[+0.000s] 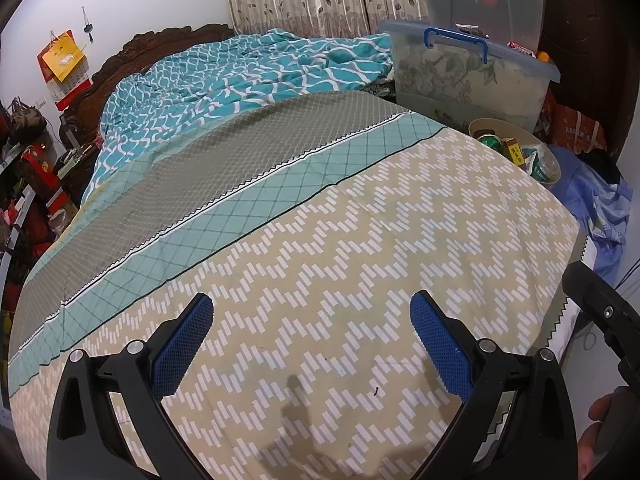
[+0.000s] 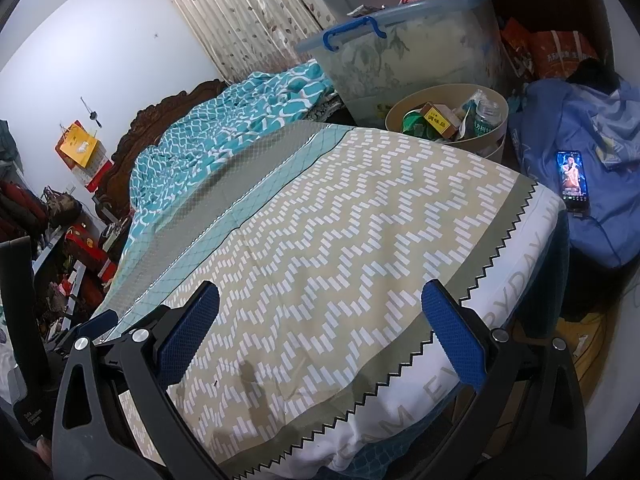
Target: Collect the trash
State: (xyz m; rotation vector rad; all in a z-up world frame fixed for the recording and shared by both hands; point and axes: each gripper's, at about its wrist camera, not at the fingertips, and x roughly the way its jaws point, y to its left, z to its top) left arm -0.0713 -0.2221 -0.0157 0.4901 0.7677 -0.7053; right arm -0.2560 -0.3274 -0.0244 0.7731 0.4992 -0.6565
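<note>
1. Two grippers, left (image 1: pixel 312 340) and right (image 2: pixel 320 332): wide apart, empty, above bedsheet (image 2: pixel 340 220).
2. Bare sheet, apart from tiny speck (image 1: pixel 376 391).
3. Beyond far edge: bin (image 2: pixel 408 106) full of trash (image 2: pixel 440 118).
4. Collecting seemingly almost finished.

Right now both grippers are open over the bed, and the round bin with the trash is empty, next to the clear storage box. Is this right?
Not quite: the round bin is not empty. The right wrist view shows a green can, a small yellow-labelled box and a jar inside it. The rest holds: the left gripper and right gripper have their jaws open over the bed, and the bin stands beside the clear storage box.
</note>
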